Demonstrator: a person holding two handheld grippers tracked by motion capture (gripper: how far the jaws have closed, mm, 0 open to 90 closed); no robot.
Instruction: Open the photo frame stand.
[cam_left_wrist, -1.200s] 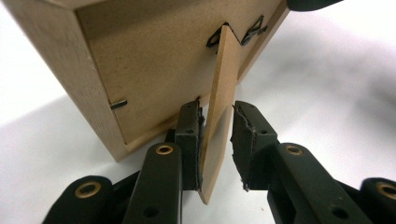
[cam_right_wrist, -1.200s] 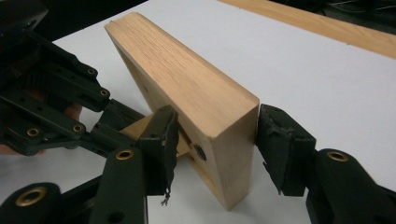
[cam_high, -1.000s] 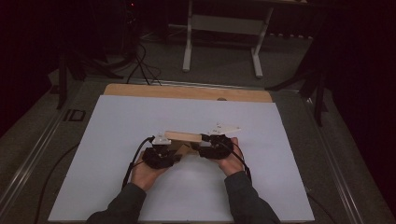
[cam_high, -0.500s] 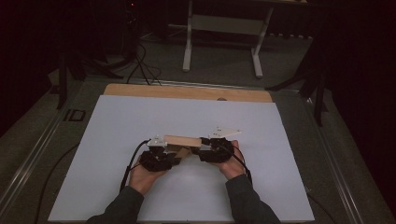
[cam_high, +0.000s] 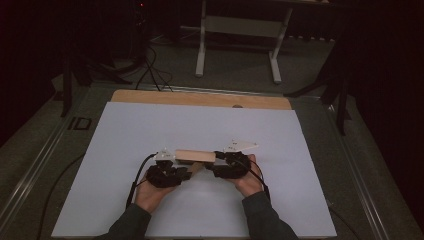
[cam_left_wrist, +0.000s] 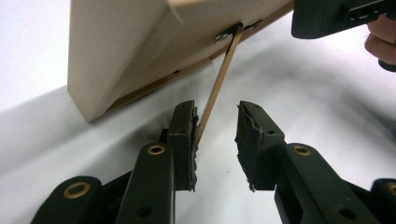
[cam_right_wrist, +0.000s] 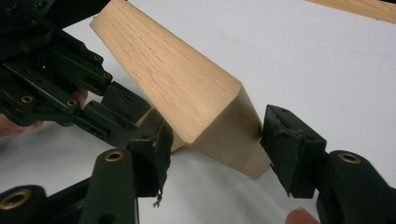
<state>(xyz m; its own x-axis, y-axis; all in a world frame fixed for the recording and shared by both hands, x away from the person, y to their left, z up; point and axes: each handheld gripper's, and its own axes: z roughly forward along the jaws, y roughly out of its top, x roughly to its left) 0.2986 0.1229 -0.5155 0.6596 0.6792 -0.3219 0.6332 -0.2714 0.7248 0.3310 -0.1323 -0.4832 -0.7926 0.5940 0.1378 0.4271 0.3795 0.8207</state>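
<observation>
A pale wooden frame (cam_high: 195, 156) lies across the white sheet between my two hands. In the left gripper view its back (cam_left_wrist: 130, 51) is tilted up, and a thin hinged wooden strut (cam_left_wrist: 219, 84) hangs from it. My left gripper (cam_left_wrist: 215, 135) is open and its jaws have just been opening. The strut leans on one pad and the other pad stands apart. My right gripper (cam_right_wrist: 215, 140) has also just been opening. The frame's end (cam_right_wrist: 187, 88) sits between its pads, unclamped. In the high view the left gripper (cam_high: 186, 172) and right gripper (cam_high: 216, 167) flank the frame.
The white sheet (cam_high: 150, 130) covers the table, and a bare wooden strip (cam_high: 200, 99) shows along its far edge. A black cable (cam_high: 135, 185) trails from the left hand. A white-legged stand (cam_high: 240, 30) is on the dark floor beyond the table.
Both hands and the wooden frame stay almost where they were. From the high view no clear difference in the jaws shows.
</observation>
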